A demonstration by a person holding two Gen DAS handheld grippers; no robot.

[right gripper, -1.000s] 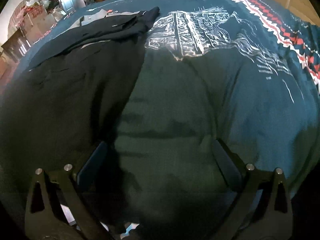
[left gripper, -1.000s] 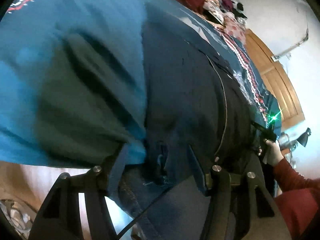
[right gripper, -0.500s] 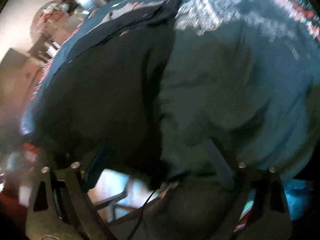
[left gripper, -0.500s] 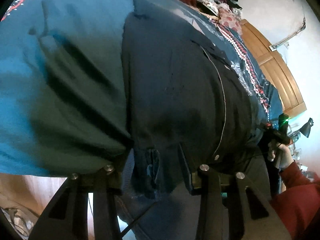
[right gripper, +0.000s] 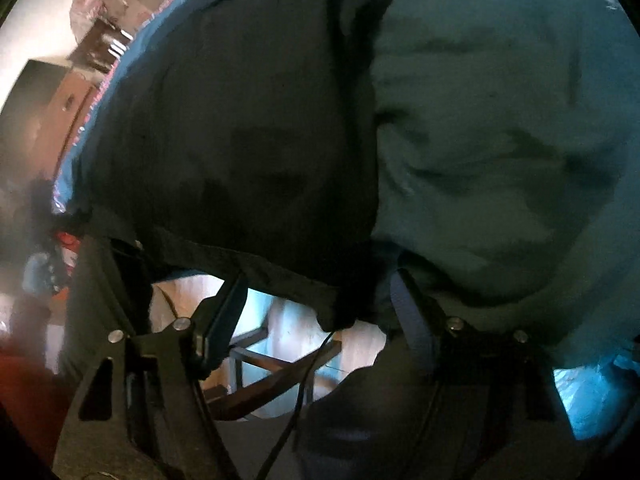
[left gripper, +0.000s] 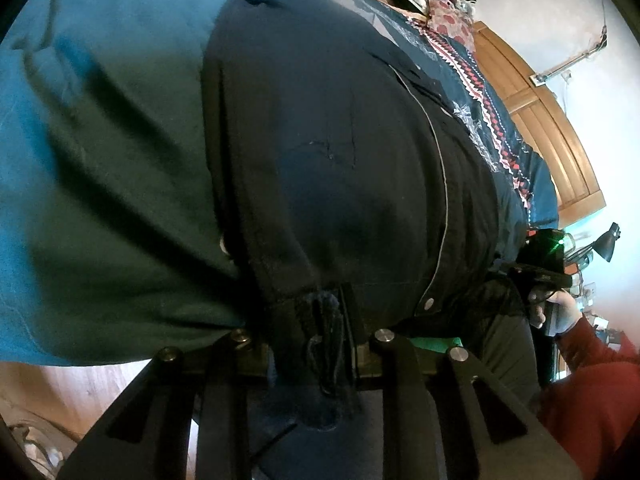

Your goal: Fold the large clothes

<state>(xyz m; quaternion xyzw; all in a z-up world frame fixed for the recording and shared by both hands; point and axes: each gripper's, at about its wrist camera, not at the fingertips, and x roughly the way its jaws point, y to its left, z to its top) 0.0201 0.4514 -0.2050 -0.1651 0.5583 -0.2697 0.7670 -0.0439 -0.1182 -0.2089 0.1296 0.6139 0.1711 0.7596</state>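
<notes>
My left gripper (left gripper: 320,344) is clamped on the bunched hem of the dark shirt (left gripper: 340,152), the cloth wadded between my fingers at 6 o'clock in the left view. I judge I hold it there because the hem corner gives me a firm handle for lifting the bottom edge into a fold. My right gripper (right gripper: 316,316) stands with its fingers apart, and the other hem corner of the shirt droops into the gap between them at 6 o'clock; I cannot tell whether a pad touches it, but nothing is pinched.

The shirt lies flat on the teal bedspread (left gripper: 80,160), running away from me toward 12 o'clock, with its pale-piped front edge curving up toward 1 o'clock and a button near my left fingers. Its hem hangs just over the near edge of the bed, which is probably why both corners can be reached from below.

In the left view, at 3 o'clock, the hand (left gripper: 560,312) holding the right gripper shows beyond the shirt, in a red sleeve (left gripper: 592,384). The bedspread is bare on the outer side of the shirt in both views, leaving open room to carry the hem forward. A wooden headboard (left gripper: 552,128) bounds the bed at 2 o'clock.
</notes>
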